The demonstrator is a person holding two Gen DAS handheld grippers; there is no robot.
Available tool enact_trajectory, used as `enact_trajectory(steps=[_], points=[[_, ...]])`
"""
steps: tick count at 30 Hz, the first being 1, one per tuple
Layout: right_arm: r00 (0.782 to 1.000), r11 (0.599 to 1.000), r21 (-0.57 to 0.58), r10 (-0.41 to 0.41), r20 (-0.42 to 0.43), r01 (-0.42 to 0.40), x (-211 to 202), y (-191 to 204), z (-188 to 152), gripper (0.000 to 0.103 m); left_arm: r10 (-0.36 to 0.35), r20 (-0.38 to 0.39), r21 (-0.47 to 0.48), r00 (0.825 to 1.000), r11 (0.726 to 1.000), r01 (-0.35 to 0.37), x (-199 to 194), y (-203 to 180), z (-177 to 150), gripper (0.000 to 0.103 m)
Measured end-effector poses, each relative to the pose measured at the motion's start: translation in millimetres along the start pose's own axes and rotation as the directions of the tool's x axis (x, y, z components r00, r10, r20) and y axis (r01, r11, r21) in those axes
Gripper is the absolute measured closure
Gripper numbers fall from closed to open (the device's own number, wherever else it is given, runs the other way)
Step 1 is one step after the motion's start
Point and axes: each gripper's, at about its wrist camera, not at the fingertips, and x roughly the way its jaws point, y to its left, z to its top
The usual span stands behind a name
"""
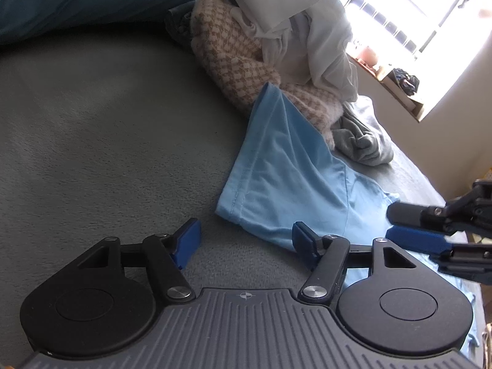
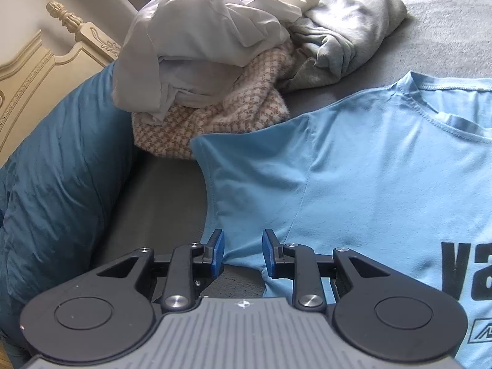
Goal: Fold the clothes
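Observation:
A light blue T-shirt (image 2: 369,169) lies flat on the grey bed cover (image 2: 446,30), print side up, with its collar toward the far right. Its short sleeve (image 1: 276,169) points toward the heap of clothes. My right gripper (image 2: 243,253) is open to a narrow gap just above the underarm seam, with blue fabric showing between the pads. In the left wrist view the right gripper (image 1: 392,226) enters from the right edge over the shirt. My left gripper (image 1: 246,243) is wide open; its right finger (image 1: 303,240) is at the sleeve hem, while its left finger is over bare cover.
A heap of unfolded clothes sits beyond the sleeve: a beige houndstooth knit (image 2: 209,123), a pale garment (image 2: 190,61) and a grey sweatshirt (image 2: 347,37). A teal quilted pillow (image 2: 55,169) and a cream headboard (image 2: 37,61) lie left. A bright window (image 1: 430,9) is behind.

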Motion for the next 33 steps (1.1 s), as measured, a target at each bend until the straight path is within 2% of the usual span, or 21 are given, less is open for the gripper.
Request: enact_trajectory(steps=[5, 7, 8, 10, 13, 17, 19, 21, 27, 30, 33], points=[[1.000, 1.000, 0.013, -0.008, -0.016, 0.009, 13.0, -7.4, 1.8, 0.073, -0.029, 0.017, -0.057, 0.999, 0.998, 0.030, 6.2, 4.1, -0.4, 0.047], [1.000, 1.000, -0.015, -0.011, -0.019, 0.011, 19.6, -1.1, 6.2, 0.073, -0.030, 0.024, -0.077, 0.999, 0.997, 0.031, 9.0, 5.8, -0.1, 0.061], [1.000, 1.000, -0.029, -0.013, -0.020, 0.012, 22.9, 2.1, 8.4, 0.073, -0.026, 0.027, -0.090, 0.999, 0.996, 0.028, 10.5, 6.9, 0.3, 0.065], [1.000, 0.998, -0.057, -0.016, -0.022, 0.014, 29.5, 8.4, 12.8, 0.073, -0.012, 0.030, -0.120, 0.999, 0.993, 0.016, 13.5, 9.5, 2.0, 0.086], [0.999, 0.995, -0.100, -0.020, -0.025, 0.018, 39.4, 17.8, 19.3, 0.073, 0.000, 0.029, -0.143, 1.000, 0.990, 0.004, 16.2, 11.6, 4.1, 0.094], [0.999, 0.984, -0.177, -0.041, -0.026, 0.036, 59.3, 38.9, 30.4, 0.071, 0.022, 0.040, -0.053, 0.999, 0.998, -0.020, 12.8, 0.0, 4.2, 0.098], [0.998, 0.972, -0.227, -0.060, -0.023, 0.053, 73.2, 54.4, 37.2, 0.064, 0.029, 0.055, 0.004, 0.998, 1.000, -0.029, 9.6, -5.7, 2.7, 0.099], [0.997, 0.958, -0.277, -0.079, -0.020, 0.070, 87.2, 69.9, 44.1, 0.062, 0.032, 0.077, 0.069, 0.997, 0.997, -0.037, 5.8, -11.6, -0.3, 0.100], [0.982, 0.881, -0.456, -0.178, -0.069, 0.128, 133.8, 111.2, 48.0, 0.055, 0.021, 0.152, 0.258, 0.988, 0.964, -0.060, -5.8, -28.8, -8.3, 0.102], [0.961, 0.822, -0.536, -0.270, -0.066, 0.194, 158.0, 120.9, 44.4, 0.055, 0.013, 0.171, 0.325, 0.985, 0.943, -0.069, -8.0, -35.6, -10.6, 0.102], [0.945, 0.780, -0.583, -0.322, -0.064, 0.226, 174.1, 124.3, 41.6, 0.055, 0.020, 0.171, 0.358, 0.985, 0.930, -0.081, -6.9, -37.7, -13.0, 0.102]])
